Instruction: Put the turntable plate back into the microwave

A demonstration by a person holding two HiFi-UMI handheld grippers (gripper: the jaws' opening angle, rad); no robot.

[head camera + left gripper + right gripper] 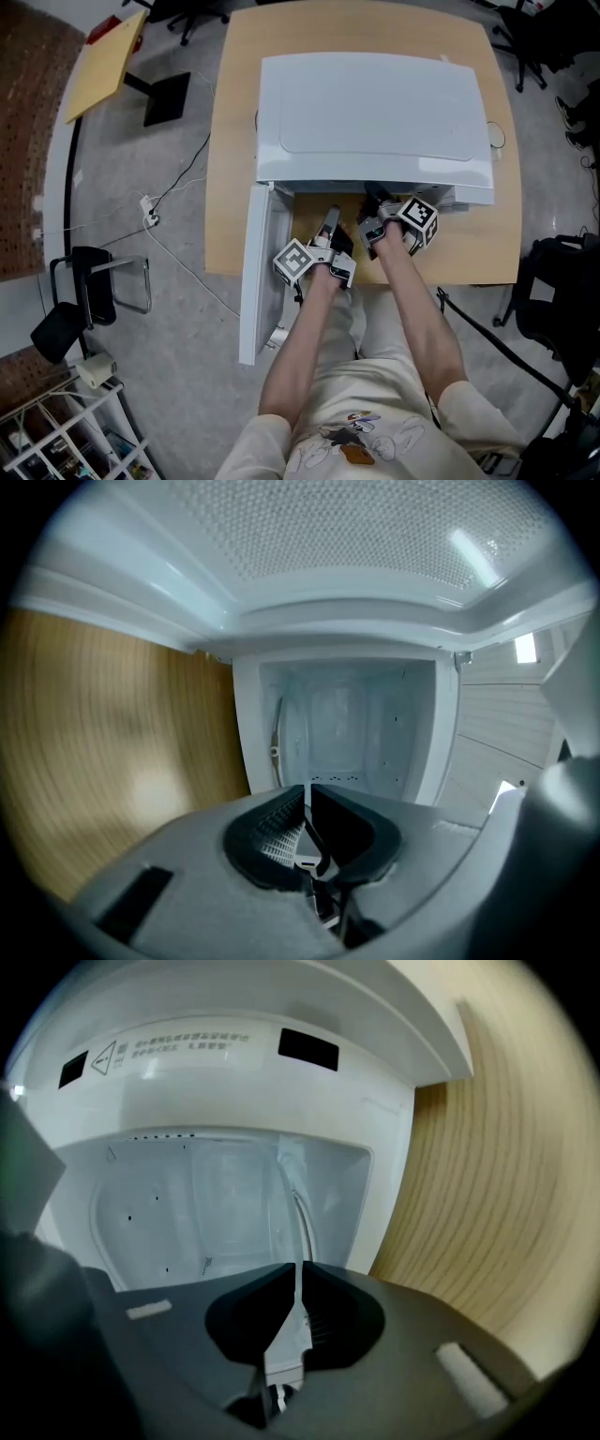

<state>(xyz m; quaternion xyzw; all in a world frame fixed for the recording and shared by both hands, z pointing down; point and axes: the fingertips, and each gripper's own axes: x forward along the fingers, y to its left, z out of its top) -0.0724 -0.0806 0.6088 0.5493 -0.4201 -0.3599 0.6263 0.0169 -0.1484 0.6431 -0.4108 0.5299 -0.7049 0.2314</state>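
Observation:
The white microwave (375,112) stands on a wooden table (234,141) with its door (255,281) swung open to the left. Both grippers reach into the open front side by side, the left gripper (330,230) beside the right gripper (367,225). The clear glass turntable plate (299,1215) shows edge-on in the right gripper view, running from the jaws into the white cavity. In the left gripper view its curved rim (277,731) lies close to the cavity floor. Each gripper, left (307,808) and right (298,1288), is shut on the plate's near edge. From the head view the plate is hidden under the microwave's top.
The open door hangs past the table's front edge next to the person's left arm. The cavity walls (356,724) surround the plate closely. A black chair (89,281), a cable and power strip (150,211) and a yellow board (103,61) are on the floor at the left.

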